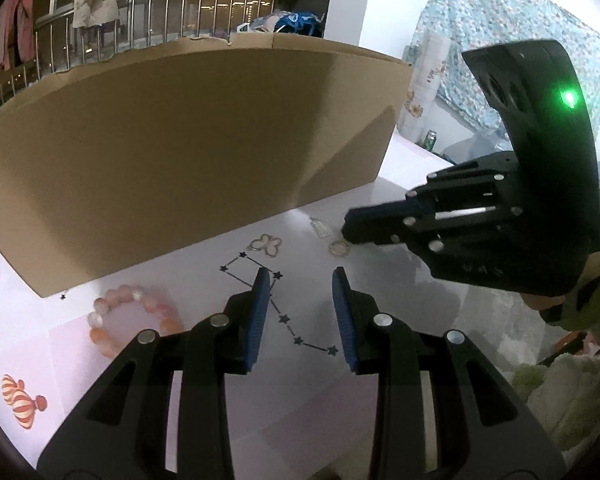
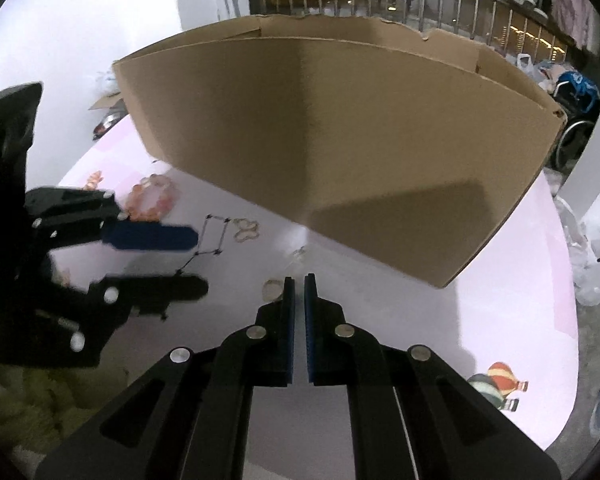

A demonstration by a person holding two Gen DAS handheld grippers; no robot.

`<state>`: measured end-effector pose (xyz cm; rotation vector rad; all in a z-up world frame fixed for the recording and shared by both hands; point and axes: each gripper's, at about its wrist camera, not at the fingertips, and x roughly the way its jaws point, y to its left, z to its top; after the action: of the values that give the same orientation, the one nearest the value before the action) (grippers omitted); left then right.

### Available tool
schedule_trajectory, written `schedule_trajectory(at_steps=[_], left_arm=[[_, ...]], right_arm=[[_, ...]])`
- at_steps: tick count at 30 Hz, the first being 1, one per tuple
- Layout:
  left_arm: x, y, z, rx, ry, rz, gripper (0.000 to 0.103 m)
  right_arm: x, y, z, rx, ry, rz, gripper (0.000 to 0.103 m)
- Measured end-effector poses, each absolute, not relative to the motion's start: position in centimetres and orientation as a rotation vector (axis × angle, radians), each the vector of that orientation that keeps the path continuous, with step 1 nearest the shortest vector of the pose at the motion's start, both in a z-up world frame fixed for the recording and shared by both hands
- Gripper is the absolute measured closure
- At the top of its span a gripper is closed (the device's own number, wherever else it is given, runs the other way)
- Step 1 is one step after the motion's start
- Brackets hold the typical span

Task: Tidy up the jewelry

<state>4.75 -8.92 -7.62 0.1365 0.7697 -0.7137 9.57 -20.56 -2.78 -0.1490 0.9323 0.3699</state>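
Note:
A pink and orange bead bracelet [image 1: 134,320] lies on the table left of my left gripper [image 1: 300,276], which is open and empty; it also shows in the right wrist view [image 2: 152,198]. A gold butterfly-shaped piece [image 1: 267,244] lies ahead, near the cardboard box [image 1: 188,148]. A small gold ring [image 1: 339,247] lies just below the tip of my right gripper [image 1: 346,234]. In the right wrist view my right gripper [image 2: 299,280] has its jaws nearly together with nothing between them, the ring [image 2: 272,289] just left of its left finger. A small clear piece [image 1: 320,226] lies near the box.
The large open cardboard box [image 2: 360,152] stands on the far half of the pink table [image 2: 512,312]. Printed star lines and balloon pictures [image 1: 22,402] mark the tabletop. Plastic bags [image 2: 592,256] lie off the right edge. A green can [image 1: 431,140] stands far right.

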Motion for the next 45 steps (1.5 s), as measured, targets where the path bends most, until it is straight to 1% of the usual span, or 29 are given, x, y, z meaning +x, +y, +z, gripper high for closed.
schedule_trajectory(at_steps=[5, 7, 8, 9, 13, 22, 34, 37, 45], left_arm=[[5.0, -8.7, -7.7, 0.141, 0.766, -0.699, 0.073], [4.9, -8.4, -7.7, 0.143, 0.764, -0.691, 0.073], [4.9, -8.2, -7.6, 0.139, 0.763, -0.685, 0.073], [4.9, -8.1, -7.5, 0.134, 0.761, -0.680, 0.073], [5.1, -7.2, -7.2, 0.111, 0.762, -0.655, 0.073], [5.6, -5.8, -6.9, 0.071, 0.774, -0.618, 0.073], [5.6, -6.0, -7.0, 0.079, 0.780, -0.619, 0.073], [5.7, -6.0, -7.0, 0.078, 0.780, -0.617, 0.073], [5.7, -6.2, -7.1, 0.098, 0.776, -0.617, 0.073]], right_arm=[[8.9, -21.5, -2.2, -0.036, 0.930, 0.380, 0.096], [8.6, -21.4, -2.1, -0.004, 0.926, 0.387, 0.092], [8.4, -21.2, -2.1, 0.007, 0.925, 0.384, 0.087], [8.2, -21.1, -2.2, 0.015, 0.925, 0.378, 0.085], [7.8, -20.0, -3.2, 0.036, 0.924, 0.331, 0.085], [7.7, -17.4, -3.9, -0.030, 0.835, 0.238, 0.085], [7.6, -17.3, -3.8, -0.042, 0.807, 0.217, 0.085], [7.8, -17.1, -3.7, -0.055, 0.814, 0.244, 0.091], [8.4, -18.1, -3.5, -0.010, 0.847, 0.291, 0.091]])
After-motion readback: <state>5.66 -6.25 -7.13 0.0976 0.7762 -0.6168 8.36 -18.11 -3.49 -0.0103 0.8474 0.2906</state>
